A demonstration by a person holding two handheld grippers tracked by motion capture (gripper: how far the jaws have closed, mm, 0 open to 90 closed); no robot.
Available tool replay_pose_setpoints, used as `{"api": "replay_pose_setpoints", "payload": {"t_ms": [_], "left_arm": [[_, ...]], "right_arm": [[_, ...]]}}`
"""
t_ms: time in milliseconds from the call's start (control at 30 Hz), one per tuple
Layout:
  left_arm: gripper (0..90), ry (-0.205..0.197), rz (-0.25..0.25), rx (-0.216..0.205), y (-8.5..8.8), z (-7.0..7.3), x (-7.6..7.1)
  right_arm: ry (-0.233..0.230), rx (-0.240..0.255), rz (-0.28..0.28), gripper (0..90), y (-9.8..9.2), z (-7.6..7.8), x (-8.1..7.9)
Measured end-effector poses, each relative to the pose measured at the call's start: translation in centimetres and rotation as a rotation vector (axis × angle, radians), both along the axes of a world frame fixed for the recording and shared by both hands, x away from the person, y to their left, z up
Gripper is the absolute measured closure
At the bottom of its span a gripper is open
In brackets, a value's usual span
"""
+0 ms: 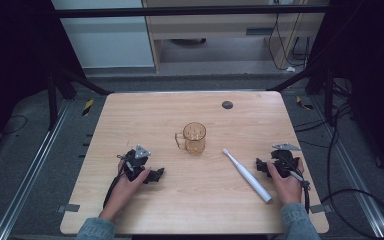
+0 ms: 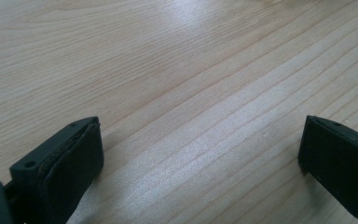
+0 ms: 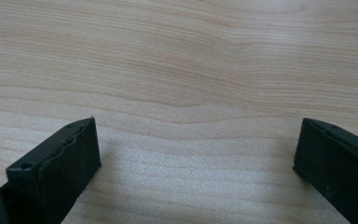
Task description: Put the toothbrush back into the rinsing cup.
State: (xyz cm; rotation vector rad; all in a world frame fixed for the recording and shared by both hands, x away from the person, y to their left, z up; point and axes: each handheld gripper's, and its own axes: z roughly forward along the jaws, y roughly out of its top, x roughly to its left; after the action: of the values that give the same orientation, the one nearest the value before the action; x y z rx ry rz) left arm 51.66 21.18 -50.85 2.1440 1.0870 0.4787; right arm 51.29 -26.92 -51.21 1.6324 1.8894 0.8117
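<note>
1. Your high view is soft and low in detail: the table (image 1: 190, 200) is evenly lit, the surroundings fall to near black.
2. In your left gripper view, a pale glare patch sits on the wood at top centre.
3. Both gripper views show soft shadows beside the near, slightly blurred black jaws.

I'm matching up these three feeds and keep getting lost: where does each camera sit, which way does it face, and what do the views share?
High view: above the person's side, facing forward and down on the table; shows both forearms, left gripper, right gripper, amber mug, white toothbrush.
Left gripper view: rides the left gripper, looking down along its open black jaws at bare wood.
Right gripper view: rides the right gripper, same angle, jaws open.
Shared: the light wooden tabletop appears in all three.
</note>
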Motion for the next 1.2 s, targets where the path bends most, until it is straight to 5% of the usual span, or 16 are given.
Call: {"api": "replay_pose_setpoints", "payload": {"t_ms": [733, 933, 1100, 1200], "left_arm": [[0.0, 0.000, 0.004, -0.001, 0.0, 0.0, -0.1], [0.0, 0.001, 0.008, -0.003, -0.1, 0.0, -0.1], [0.0, 0.001, 0.006, -0.003, -0.1, 0.0, -0.1], [0.0, 0.001, 0.005, -0.002, -0.1, 0.0, -0.1]], "right_arm": [[-0.014, 0.010, -0.008, 5.2, -0.1, 0.0, 0.0], [-0.029, 0.010, -0.030, 12.9, -0.3, 0.1, -0.3], [-0.087, -0.071, 0.024, 17.1, 1.0, 3.4, -2.2], [-0.063, -0.097, 0.084, 15.1, 2.7, 6.0, -4.0]]}}
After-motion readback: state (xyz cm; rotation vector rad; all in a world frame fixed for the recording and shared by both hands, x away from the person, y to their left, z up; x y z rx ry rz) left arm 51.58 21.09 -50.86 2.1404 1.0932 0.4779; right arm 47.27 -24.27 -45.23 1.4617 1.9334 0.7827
